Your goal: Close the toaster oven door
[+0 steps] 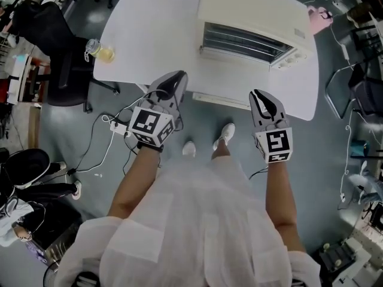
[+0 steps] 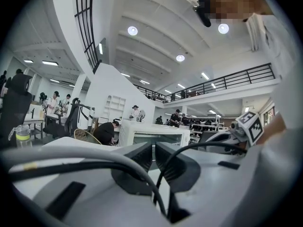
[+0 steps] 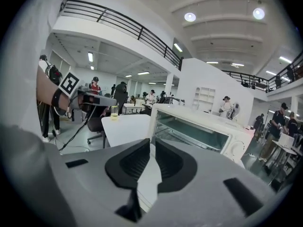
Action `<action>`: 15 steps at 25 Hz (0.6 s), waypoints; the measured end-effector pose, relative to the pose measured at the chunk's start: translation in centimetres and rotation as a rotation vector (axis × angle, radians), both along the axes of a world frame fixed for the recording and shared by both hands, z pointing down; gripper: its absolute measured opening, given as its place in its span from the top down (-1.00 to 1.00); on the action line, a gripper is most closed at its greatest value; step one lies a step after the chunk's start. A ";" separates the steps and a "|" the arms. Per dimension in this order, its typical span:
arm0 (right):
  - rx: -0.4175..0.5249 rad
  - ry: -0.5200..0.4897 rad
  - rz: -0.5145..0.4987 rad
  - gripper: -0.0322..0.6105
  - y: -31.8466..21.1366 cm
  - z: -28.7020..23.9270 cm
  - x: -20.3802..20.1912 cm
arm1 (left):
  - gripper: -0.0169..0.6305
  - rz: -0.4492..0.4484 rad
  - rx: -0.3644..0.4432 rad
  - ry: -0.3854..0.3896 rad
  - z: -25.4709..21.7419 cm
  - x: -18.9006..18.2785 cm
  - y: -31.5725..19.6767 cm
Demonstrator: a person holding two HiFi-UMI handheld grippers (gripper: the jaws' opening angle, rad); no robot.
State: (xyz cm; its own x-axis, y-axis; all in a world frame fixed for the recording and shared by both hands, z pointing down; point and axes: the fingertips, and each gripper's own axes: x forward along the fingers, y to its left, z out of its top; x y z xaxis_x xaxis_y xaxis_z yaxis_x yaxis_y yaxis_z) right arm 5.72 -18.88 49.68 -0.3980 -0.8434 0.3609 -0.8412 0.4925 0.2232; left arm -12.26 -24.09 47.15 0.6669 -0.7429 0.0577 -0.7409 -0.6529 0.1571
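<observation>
Open cream metal toaster oven [image 1: 251,8] on a white rectangular table [image 1: 149,34], grippers just short of it.
The oven sits upper right in the head view, its door [image 1: 230,82] dropped flat. The left gripper [image 1: 175,79] and right gripper [image 1: 261,95] flank the door's front edge, fingers slightly parted and empty.

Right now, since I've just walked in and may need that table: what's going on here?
A person stands at a white table with a gripper in each hand, facing a toaster oven. Its door is down and open, and the rack shows inside. The left gripper and the right gripper are both at the table's near edge. Their jaws are slightly apart with nothing between them, and neither seems to touch the door. A bottle of yellowish liquid sits on the table's left. The door is not yet closed.
</observation>
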 end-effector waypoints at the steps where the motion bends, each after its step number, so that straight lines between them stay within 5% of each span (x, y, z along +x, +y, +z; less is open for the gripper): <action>1: -0.010 0.025 -0.015 0.78 -0.1 0.6 -0.2 | 0.89 0.006 -0.003 -0.003 0.3 0.3 0.0; 15: -0.163 0.369 -0.207 0.66 0.4 10.8 -2.4 | 0.89 0.012 -0.045 -0.038 3.7 1.3 0.5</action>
